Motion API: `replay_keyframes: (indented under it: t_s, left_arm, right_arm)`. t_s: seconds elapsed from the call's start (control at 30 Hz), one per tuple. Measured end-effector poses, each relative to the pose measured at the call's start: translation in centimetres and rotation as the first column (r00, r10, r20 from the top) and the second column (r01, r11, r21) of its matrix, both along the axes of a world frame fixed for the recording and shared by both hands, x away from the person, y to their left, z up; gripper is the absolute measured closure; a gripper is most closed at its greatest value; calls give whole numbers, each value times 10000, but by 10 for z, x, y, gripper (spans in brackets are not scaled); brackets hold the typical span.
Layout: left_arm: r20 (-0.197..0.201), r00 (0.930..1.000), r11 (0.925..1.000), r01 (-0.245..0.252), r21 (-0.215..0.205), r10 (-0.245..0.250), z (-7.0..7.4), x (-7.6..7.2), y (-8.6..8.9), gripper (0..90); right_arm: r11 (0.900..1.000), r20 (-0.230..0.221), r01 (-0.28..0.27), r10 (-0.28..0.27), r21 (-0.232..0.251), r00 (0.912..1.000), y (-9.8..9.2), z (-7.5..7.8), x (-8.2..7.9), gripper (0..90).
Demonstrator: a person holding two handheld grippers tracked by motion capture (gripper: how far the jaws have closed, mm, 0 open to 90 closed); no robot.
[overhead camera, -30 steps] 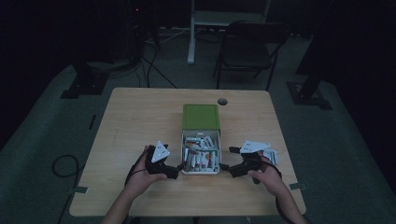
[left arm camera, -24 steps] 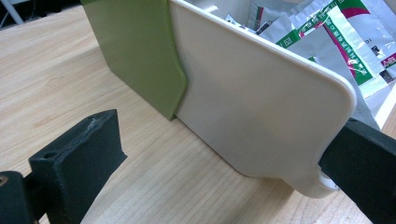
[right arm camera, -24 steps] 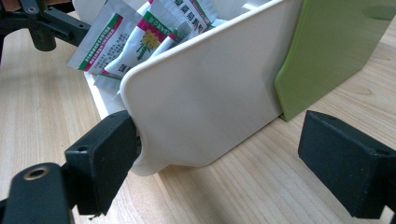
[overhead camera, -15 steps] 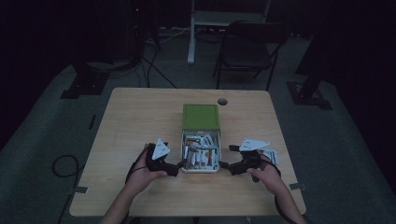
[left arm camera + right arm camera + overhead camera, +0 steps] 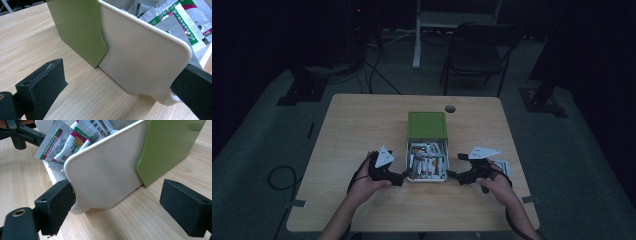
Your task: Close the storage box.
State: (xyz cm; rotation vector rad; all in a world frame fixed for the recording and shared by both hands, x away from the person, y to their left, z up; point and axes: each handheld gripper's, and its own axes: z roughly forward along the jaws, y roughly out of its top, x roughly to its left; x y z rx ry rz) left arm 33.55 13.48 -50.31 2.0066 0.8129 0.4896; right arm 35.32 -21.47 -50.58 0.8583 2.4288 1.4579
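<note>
one green box (image 5: 427, 125) with one white drawer (image 5: 426, 176) pulled near, many sachets (image 5: 426, 162) inside, too jumbled to count. two hand-held grippers: left (image 5: 403, 177), right (image 5: 451, 174). one counter (image 5: 352, 125), one chair (image 5: 477, 52) far.

Drawer (image 5: 427, 167) sits pulled out in front of its box (image 5: 427, 125), mid-counter (image 5: 357, 125). Sachets (image 5: 426, 161) inside drawer. Left gripper (image 5: 401, 178) at drawer's left front corner, right gripper (image 5: 453, 176) at right front corner.

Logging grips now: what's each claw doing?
Left claw: open, one jaw against the drawer corner.
Right claw: open, likewise.
</note>
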Motion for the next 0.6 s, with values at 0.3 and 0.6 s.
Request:
replay_keyframes:
  t_s: [0.3,0.6]
  left_arm:
    - [51,10000,9999,-59,90,59,1,6,-1,20]
    - [59,9999,9999,-131,61,131,0,11,-1,19]
  right_arm:
    - [9999,50,117,-117,-26,9999,0,1,6,114]
    - [9999,87,145,-144,-79,9999,1,1,11,114]
